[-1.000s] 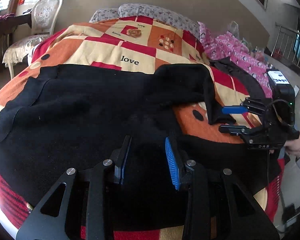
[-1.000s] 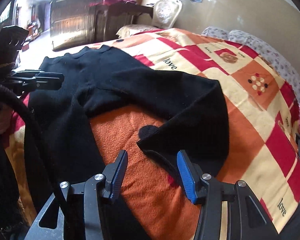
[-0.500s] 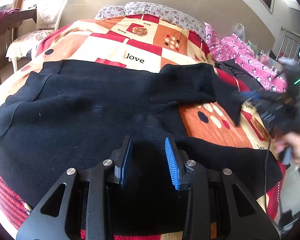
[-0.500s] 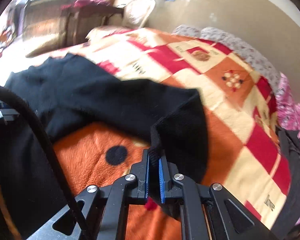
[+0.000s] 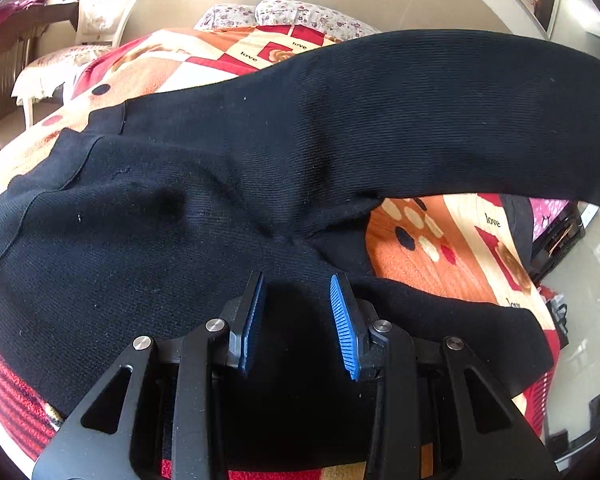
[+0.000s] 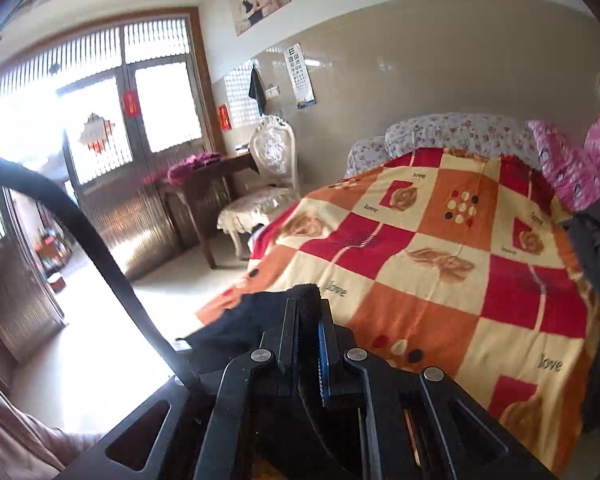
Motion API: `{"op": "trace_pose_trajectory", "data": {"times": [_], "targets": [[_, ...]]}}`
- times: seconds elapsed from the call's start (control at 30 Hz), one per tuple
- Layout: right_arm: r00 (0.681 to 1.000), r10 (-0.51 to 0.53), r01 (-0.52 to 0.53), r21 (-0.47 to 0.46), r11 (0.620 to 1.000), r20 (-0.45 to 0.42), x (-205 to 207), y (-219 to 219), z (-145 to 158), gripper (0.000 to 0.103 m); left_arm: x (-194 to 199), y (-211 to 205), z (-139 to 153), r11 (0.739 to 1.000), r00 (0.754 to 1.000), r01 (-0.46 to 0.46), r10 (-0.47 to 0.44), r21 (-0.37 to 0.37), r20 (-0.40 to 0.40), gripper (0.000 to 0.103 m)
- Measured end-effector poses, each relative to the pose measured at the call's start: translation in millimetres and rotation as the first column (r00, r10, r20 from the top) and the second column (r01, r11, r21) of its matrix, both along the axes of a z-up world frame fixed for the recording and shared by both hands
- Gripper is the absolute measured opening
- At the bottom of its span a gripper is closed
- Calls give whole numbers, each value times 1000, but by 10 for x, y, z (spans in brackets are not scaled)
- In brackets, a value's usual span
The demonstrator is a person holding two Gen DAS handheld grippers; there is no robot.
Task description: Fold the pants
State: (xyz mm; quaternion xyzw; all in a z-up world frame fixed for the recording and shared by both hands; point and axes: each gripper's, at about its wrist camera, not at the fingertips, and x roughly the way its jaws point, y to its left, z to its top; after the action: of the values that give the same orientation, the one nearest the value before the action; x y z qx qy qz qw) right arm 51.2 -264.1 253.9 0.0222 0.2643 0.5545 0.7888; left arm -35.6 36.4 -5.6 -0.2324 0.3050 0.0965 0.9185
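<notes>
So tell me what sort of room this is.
Most likely a home bedroom. A bed under a patchwork "love" blanket fills the view, with floral pillows at its head, an ornate white chair by a wooden desk, and black pants spread out for folding.

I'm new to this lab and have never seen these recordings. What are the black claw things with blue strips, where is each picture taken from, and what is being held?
There is no robot here: a person holds a two-finger tool in each hand, with a wide-angle camera on each tool looking along its fingers. The left tool's view shows the left gripper, fingers apart and gripping nothing, over black pants spread on a checked bedspread. One pant leg is lifted and crosses the top of that picture. The right tool's view shows the right gripper shut on black cloth, apparently that leg's end, with the bedspread, floral pillows and a white chair beyond.
</notes>
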Motion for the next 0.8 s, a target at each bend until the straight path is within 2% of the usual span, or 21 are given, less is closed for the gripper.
{"op": "trace_pose_trajectory", "data": {"times": [0.1, 0.17, 0.27, 0.37, 0.43, 0.53, 0.8], "targets": [[991, -37, 46, 65, 997, -128, 219, -98, -206, 7, -5, 2, 0, 1000, 1000, 1, -1, -4, -2, 33], [965, -95, 117, 76, 990, -244, 564, -194, -486, 7, -2, -3, 0, 1000, 1000, 2, -2, -2, -5, 33], [900, -209, 236, 26, 971, -382, 1140, -375, -1020, 7, 5, -11, -5, 1000, 1000, 3, -3, 4, -10, 33], [831, -323, 323, -79, 943, -454, 1653, -513, -1578, 7, 14, -14, -8, 1000, 1000, 2, -1, 9, -14, 33], [794, -384, 361, -143, 921, -470, 1926, -580, -1888, 7, 24, -22, -11, 1000, 1000, 2, -1, 14, -19, 33], [781, -437, 380, -216, 900, -447, 2209, -542, -2183, 7, 42, -42, -10, 1000, 1000, 1, 0, 27, -24, 33], [809, -469, 374, -306, 876, -355, 2543, -320, -2527, 7, 86, -76, -18, 999, 1000, -1, 2, 37, -30, 33]]}}
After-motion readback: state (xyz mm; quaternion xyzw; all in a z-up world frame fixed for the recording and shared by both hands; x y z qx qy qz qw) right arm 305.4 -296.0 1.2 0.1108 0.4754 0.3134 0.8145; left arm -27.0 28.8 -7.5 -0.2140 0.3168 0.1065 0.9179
